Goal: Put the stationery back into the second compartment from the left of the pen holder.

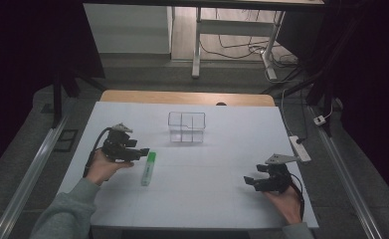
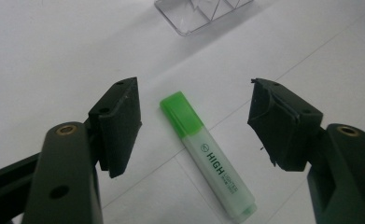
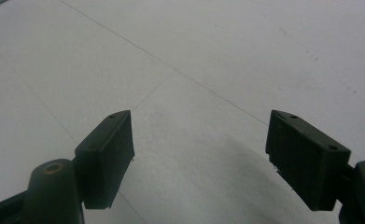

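white paper covers the bench [image 1: 192, 199], and a dim floor with trailing cables lies beyond its far edge. my left gripper [image 1: 143, 151] hangs just beside the green highlighter [image 1: 148, 168]; from that gripper's own view its fingers [image 2: 119, 123] stand spread wide, with the highlighter lying flat on the paper between them, cap end away from me, untouched. a clear plastic organizer [image 1: 186, 127] stands farther back, near the middle. my right gripper [image 1: 248, 180] rests well apart at the near right, fingers [image 3: 106, 154] spread over bare paper, pinching nothing.
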{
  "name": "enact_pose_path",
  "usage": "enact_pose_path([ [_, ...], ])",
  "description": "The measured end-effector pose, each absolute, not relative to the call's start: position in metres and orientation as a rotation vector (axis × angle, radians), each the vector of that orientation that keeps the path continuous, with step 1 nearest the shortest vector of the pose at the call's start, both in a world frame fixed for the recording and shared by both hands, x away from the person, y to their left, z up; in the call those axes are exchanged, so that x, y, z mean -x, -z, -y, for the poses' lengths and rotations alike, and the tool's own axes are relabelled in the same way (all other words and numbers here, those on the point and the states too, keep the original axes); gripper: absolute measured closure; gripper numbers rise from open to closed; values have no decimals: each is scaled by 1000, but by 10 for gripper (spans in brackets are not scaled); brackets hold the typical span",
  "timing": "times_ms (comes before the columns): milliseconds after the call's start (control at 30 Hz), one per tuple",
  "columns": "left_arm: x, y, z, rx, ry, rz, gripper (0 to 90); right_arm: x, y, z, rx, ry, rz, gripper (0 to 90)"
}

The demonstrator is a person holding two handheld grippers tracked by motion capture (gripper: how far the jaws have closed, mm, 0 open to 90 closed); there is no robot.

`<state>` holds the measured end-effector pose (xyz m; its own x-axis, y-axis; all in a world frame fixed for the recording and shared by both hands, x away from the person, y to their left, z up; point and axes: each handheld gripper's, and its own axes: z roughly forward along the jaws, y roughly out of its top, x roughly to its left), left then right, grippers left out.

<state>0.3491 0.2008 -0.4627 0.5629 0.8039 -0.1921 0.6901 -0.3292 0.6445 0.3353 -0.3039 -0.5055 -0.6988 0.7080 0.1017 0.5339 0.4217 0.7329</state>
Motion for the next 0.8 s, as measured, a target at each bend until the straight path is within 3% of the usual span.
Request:
enact_pose_path([
  [800, -361, 489, -176, -2163, -178, -1288, 318, -334, 506, 303, -1092, -1144, -2455, 223],
])
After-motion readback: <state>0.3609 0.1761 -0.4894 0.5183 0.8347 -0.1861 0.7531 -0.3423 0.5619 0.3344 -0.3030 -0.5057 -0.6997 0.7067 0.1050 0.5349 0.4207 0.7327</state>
